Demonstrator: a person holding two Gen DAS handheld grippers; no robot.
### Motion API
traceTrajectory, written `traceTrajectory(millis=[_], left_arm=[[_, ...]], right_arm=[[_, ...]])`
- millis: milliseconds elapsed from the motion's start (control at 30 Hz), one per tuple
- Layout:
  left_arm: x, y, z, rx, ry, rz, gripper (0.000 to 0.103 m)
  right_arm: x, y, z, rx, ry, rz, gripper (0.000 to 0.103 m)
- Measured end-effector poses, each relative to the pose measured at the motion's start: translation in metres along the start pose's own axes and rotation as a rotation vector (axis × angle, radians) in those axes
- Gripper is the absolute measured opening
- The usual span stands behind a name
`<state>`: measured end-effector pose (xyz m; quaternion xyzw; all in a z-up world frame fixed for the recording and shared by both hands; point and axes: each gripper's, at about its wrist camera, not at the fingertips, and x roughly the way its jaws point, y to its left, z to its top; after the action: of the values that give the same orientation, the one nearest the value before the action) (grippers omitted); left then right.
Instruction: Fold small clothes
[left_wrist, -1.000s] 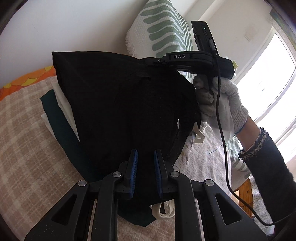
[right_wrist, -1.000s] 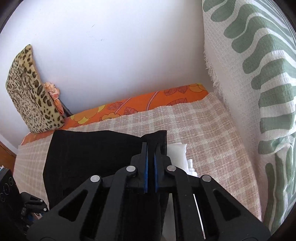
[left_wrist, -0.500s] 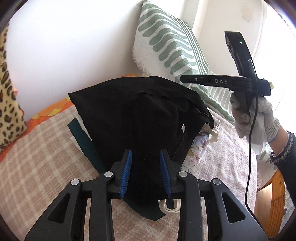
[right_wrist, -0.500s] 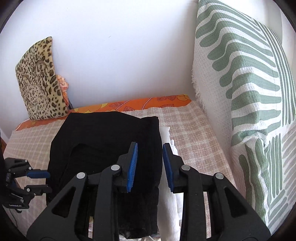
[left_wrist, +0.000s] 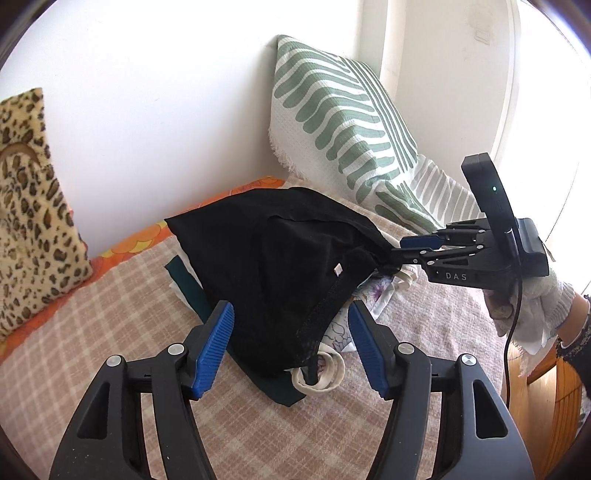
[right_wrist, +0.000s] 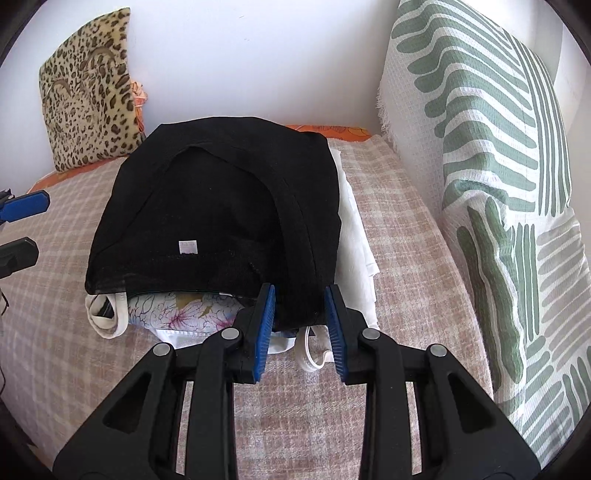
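A black garment (left_wrist: 280, 266) (right_wrist: 221, 192) lies draped over a small pile of clothes on the plaid bedcover (right_wrist: 399, 229). Under it show a white piece (right_wrist: 354, 229), a floral piece (right_wrist: 177, 310), a dark teal piece (left_wrist: 188, 284) and a cream strap loop (left_wrist: 325, 373). My left gripper (left_wrist: 290, 308) (right_wrist: 40, 225) hovers at the garment's near edge. Its jaws are opening wide and no pad touches the cloth. My right gripper (right_wrist: 299, 291) (left_wrist: 400, 249) is open at the opposite corner. That corner of the black cloth lies loosely between its pads.
A leopard-print pillow (right_wrist: 88, 85) leans on the white wall at the back left. A large green-striped pillow (right_wrist: 480, 147) stands along the right side of the bed. A gloved hand (left_wrist: 532, 306) holds the right gripper. Wooden furniture (left_wrist: 546, 387) shows past the bed's edge.
Both grippers were shut on the black garment, held up and spread. They have opened and drawn back, and the garment now rests on the pile. The left one also rose.
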<state>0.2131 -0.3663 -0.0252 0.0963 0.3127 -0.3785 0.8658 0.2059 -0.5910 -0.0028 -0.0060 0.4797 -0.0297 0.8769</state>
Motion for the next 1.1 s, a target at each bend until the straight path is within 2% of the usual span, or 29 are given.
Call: traceTrajectory(millis=[100,167,300,367,533,633,733,800,867,933,1000,1100], left_arm=[[-0.022,-0.004,-0.004,-0.006,-0.017,0.006,0.068],[-0.036,-0.007,-0.007,-0.016,-0.023,0.006,0.072],[-0.064,-0.009,-0.014,-0.022,-0.033,0.011,0.074],[-0.075,-0.011,-0.018,-0.027,-0.027,0.033,0.078],[-0.104,-0.013,-0.029,-0.052,-0.049,0.061,0.079],[-0.120,-0.014,-0.036,-0.081,-0.060,0.081,0.080],[-0.140,-0.018,-0.045,-0.073,-0.101,0.119,0.084],[-0.151,-0.022,-0.050,-0.060,-0.117,0.145,0.086],[-0.161,-0.024,-0.055,-0.061,-0.132,0.153,0.087],[-0.170,-0.026,-0.060,-0.061,-0.144,0.158,0.090],[-0.177,-0.027,-0.065,-0.059,-0.151,0.171,0.098],[-0.186,-0.026,-0.075,-0.063,-0.166,0.176,0.099]], right_arm=[[-0.032,0.008,-0.003,0.033,-0.040,0.016,0.035],[-0.052,0.015,-0.007,0.042,-0.066,0.015,0.043],[-0.083,0.031,-0.016,0.050,-0.101,0.007,0.045],[-0.095,0.038,-0.020,0.065,-0.113,-0.003,0.051],[-0.123,0.055,-0.031,0.102,-0.141,0.003,0.054],[-0.141,0.071,-0.039,0.085,-0.168,-0.029,0.064],[-0.160,0.088,-0.049,0.072,-0.199,-0.045,0.069],[-0.172,0.100,-0.056,0.076,-0.227,-0.046,0.078],[-0.183,0.111,-0.064,0.081,-0.257,-0.050,0.088],[-0.190,0.123,-0.070,0.077,-0.275,-0.058,0.090],[-0.193,0.133,-0.076,0.079,-0.285,-0.067,0.092],[-0.192,0.145,-0.082,0.099,-0.284,-0.060,0.094]])
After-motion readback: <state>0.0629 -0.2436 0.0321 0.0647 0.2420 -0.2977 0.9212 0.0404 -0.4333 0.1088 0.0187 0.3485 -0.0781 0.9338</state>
